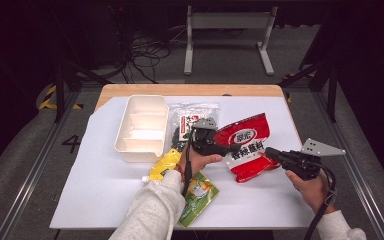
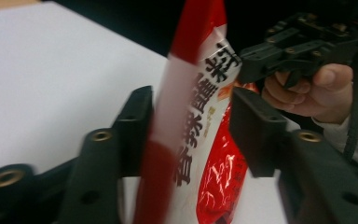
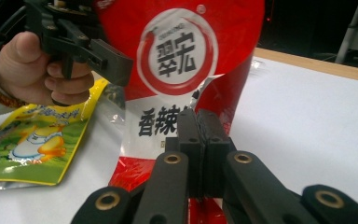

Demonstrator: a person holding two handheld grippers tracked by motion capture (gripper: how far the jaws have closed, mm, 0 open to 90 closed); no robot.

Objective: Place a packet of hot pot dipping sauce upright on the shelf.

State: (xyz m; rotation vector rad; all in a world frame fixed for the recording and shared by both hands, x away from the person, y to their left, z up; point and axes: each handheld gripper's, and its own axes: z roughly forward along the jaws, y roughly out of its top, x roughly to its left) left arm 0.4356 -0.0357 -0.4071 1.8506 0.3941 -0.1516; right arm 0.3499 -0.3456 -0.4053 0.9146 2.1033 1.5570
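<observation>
The red seasoning pouch (image 1: 247, 146) is lifted off the white table (image 1: 105, 190), held between our two grippers to the right of the white divided tray (image 1: 141, 127). Our right gripper (image 3: 199, 122) is clamped tight on its lower edge. Our left gripper (image 2: 191, 126) straddles the pouch's other end; its jaws are spread with a gap on one side, so we cannot tell whether they press it.

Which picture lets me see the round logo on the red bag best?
The right gripper view: the red bag faces the camera, its round logo whole and sharp. In the high view the bag is small and the logo tiny. In the left gripper view the bag is seen edge-on and blurred, without the logo.
</observation>
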